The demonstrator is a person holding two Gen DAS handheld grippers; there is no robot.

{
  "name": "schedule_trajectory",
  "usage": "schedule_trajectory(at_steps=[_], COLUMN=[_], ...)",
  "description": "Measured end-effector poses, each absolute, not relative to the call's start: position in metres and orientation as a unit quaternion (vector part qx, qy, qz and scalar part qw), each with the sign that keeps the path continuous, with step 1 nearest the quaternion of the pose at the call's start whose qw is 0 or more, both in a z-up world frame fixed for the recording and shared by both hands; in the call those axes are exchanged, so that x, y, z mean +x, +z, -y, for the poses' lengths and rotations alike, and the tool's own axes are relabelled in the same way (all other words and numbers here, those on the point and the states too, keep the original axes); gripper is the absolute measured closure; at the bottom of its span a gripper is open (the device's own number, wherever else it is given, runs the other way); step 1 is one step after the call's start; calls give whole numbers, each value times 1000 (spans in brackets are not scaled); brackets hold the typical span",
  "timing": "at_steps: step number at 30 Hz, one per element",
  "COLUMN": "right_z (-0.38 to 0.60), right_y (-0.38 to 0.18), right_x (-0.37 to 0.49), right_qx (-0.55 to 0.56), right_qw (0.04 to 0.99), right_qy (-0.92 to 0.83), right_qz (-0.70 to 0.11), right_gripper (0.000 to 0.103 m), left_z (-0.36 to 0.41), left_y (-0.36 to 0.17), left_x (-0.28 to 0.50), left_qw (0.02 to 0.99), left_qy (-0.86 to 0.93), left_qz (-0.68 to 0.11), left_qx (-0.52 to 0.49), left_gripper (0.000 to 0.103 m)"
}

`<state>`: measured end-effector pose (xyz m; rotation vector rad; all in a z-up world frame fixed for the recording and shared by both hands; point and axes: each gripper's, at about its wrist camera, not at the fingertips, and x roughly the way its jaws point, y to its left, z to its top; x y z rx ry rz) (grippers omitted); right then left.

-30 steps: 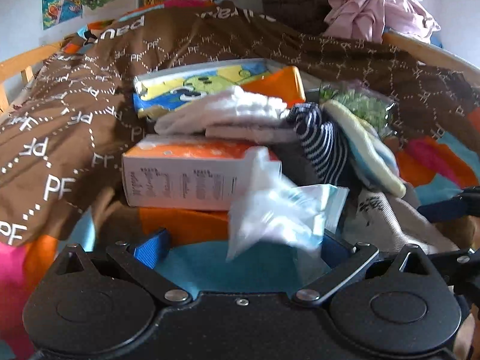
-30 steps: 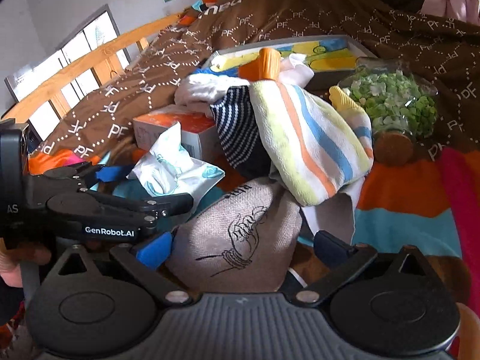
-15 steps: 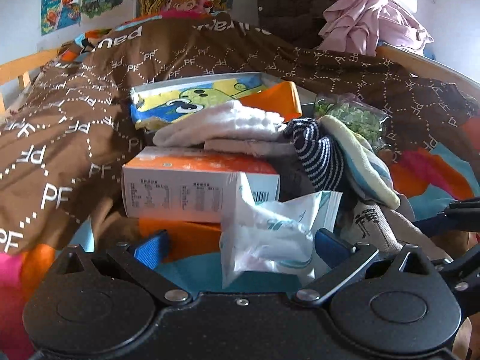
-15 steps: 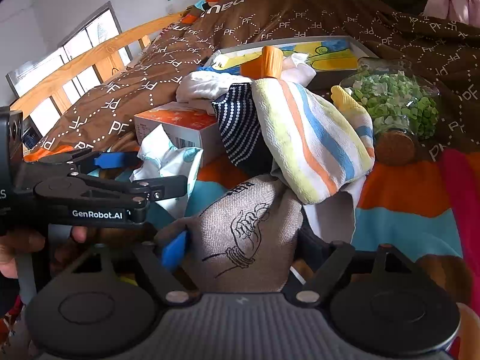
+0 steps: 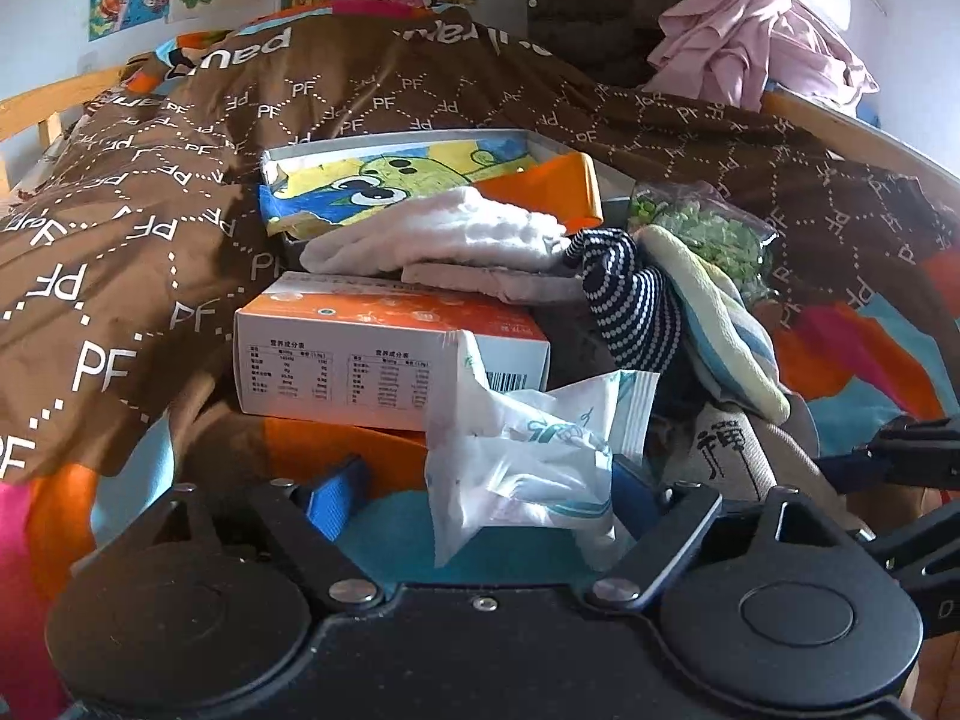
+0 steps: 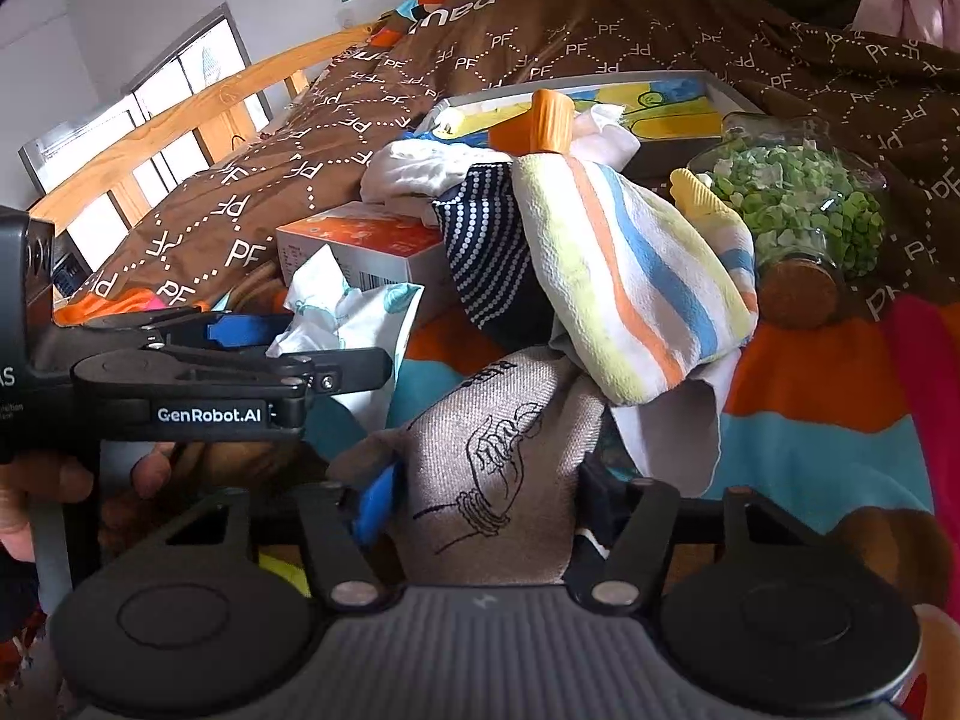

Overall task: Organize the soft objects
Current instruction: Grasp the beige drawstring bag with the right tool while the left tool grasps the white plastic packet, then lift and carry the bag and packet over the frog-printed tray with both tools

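A heap of soft things lies on the bed. My right gripper [image 6: 486, 498] is shut on a beige cloth [image 6: 504, 462] printed with a black hand drawing. A striped towel [image 6: 630, 276], a dotted navy cloth [image 6: 492, 246] and a white cloth [image 6: 426, 171] lie behind it. My left gripper [image 5: 480, 492] stands open; a crinkled white plastic packet [image 5: 534, 456] sits between its fingers, against the right one. The left gripper also shows in the right wrist view [image 6: 300, 348]. The beige cloth shows at the right of the left wrist view [image 5: 732, 450].
An orange-and-white carton [image 5: 384, 360] lies under the white cloth. A shallow tray with a cartoon print [image 5: 408, 174] and an orange cloth [image 5: 552, 186] sit behind. A bag of green pieces [image 6: 804, 204] lies at right. A brown quilt [image 5: 150, 228] covers the bed; a wooden rail [image 6: 198, 114] runs at left.
My right gripper has closed on the beige cloth, which was lying between open fingers a second ago. The plastic packet has settled lower between the left fingers.
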<state>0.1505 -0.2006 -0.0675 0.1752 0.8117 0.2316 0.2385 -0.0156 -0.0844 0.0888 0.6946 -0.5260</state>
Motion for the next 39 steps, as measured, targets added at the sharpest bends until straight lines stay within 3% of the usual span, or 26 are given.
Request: schedule_trajectory(at_steps=[4,7,8,10,18,39], right_z=[201,201,201,200,196,180], right_y=[-68,-69,-69,-70,-68,-24], right_x=[150,151,151,151,149,99], right_qx=[87,88,88,87,71,7], right_qw=[908,907,907,906,908,957], right_qy=[113,113,113,113,121,168], right_qz=[-395,-396,-397,-398,-394,-237], right_gripper=[45,50,52,56,84,87], left_z=[17,17,17,17,22,-9], left_y=[-85,-83,-83,-83,-82,-28], left_x=[236,235,236,235,225,174], left_qw=[907,903,900,899,897,938], left_qy=[-257,-265,-271,-274,-285,-217], left_qz=[-332,-335,-338,-341,-335,-260], left_qx=[46,41,38,34,32,-75], left_gripper=[21,34,43,45,61,62])
